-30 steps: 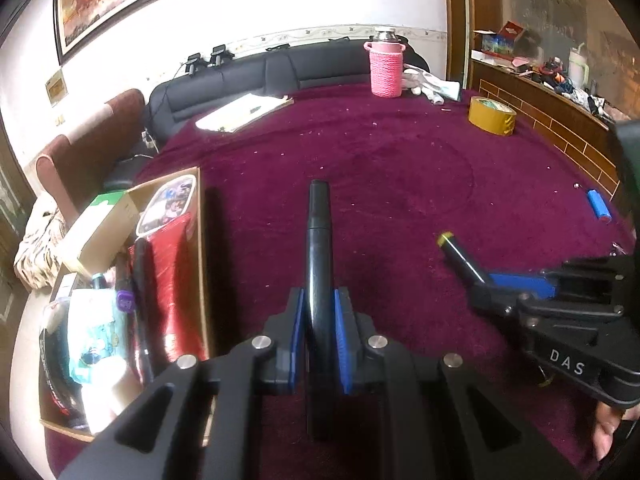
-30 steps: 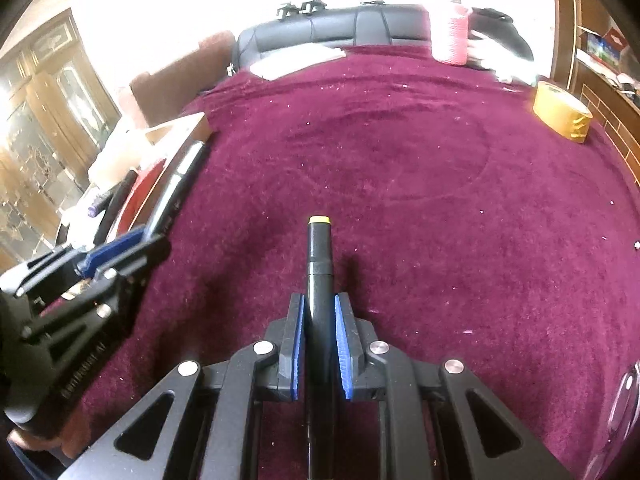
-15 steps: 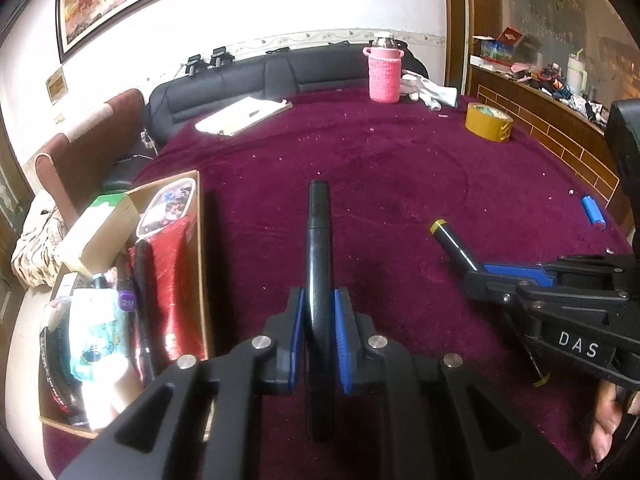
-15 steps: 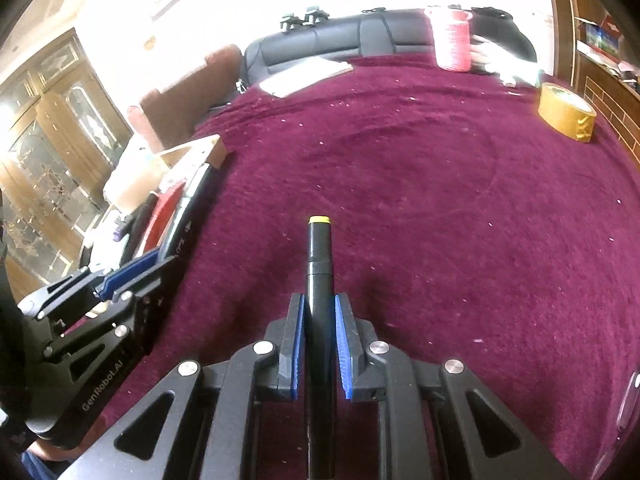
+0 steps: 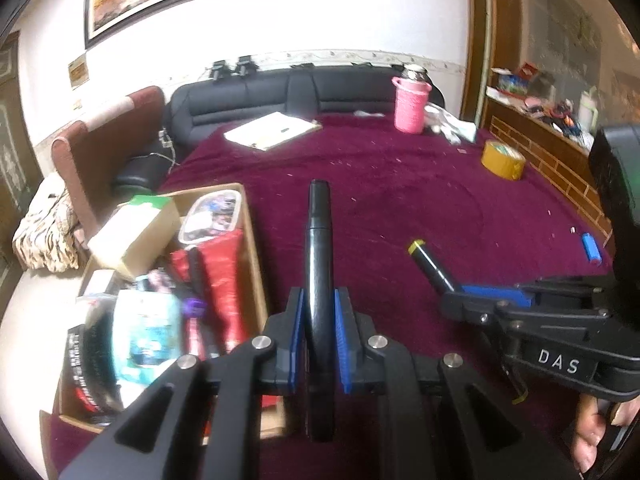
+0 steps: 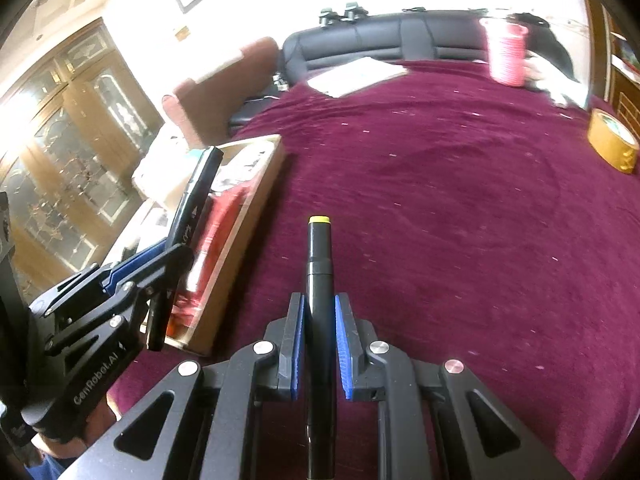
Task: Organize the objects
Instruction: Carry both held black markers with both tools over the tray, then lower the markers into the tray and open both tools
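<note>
- Two hand-held black grippers with blue pads hang above the dark red velvet tablecloth (image 5: 400, 200), each clamped on one marker; two markers in all.
- The left gripper (image 5: 320, 320) has its blue pads pressed tight against the barrel of an all-black marker pen (image 5: 319, 240), which sticks out forward past the fingers, just right of the open cardboard box (image 5: 251, 240).
- The right gripper (image 6: 320, 320) is closed as tightly on a black marker pen with a yellow end cap (image 6: 319, 264), further right of the box, above bare cloth.
- Seen from the right wrist, the left gripper (image 6: 160, 256) sits over the box's near right edge, its black marker (image 6: 192, 208) slanting up over the contents.
- From the left wrist, the right gripper (image 5: 460, 300) shows the yellow-capped marker (image 5: 430, 266) pointing back toward the box.
- The one box lies at the cloth's left edge, crammed: a red packet (image 5: 224, 276), a clear lidded tub (image 5: 210, 216), a pale carton with a green top (image 5: 136, 228) and more too blurred to count.
- Well right of the box: one roll of tan packing tape (image 5: 503, 159), one small blue cylinder (image 5: 591, 247).
- Far beyond the box: one pink knitted-sleeve bottle (image 5: 410, 106), one pale flat notebook (image 5: 272, 130).
- One bare hand (image 5: 592, 440) grips the right gripper's handle.
</note>
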A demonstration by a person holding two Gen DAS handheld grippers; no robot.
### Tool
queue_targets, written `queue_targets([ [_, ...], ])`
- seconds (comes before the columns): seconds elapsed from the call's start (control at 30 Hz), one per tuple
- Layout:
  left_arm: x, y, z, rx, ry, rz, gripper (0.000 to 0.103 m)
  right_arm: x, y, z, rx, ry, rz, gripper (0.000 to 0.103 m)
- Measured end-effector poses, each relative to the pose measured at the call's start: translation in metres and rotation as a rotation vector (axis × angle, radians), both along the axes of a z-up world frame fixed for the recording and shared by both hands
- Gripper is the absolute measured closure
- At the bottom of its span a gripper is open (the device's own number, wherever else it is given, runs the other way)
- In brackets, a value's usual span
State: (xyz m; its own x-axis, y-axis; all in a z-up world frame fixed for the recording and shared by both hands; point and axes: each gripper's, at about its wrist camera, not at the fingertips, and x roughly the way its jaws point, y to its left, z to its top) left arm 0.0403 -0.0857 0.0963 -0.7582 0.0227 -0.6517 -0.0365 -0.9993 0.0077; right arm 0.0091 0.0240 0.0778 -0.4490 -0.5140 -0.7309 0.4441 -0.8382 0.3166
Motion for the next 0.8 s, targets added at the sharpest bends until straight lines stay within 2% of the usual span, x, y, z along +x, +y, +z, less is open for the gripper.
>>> queue_targets([
  [0.27,0.011,-0.061,0.017,0.048,0.041,0.108,0.089,-0.002,-0.041,0.016,-0.011,0.019,0.072,0.087],
  [0.53,0.019,-0.122,0.012,0.086,0.032,0.221,0.089,-0.015,-0.091,0.015,-0.020,-0.015,0.145,0.086],
  [0.7,0.016,-0.138,0.005,0.104,0.009,0.239,0.089,-0.029,-0.118,0.014,-0.031,-0.059,0.163,0.086],
  [0.8,0.010,-0.141,0.001,0.126,-0.013,0.217,0.089,-0.044,-0.132,0.010,-0.031,-0.082,0.157,0.086],
])
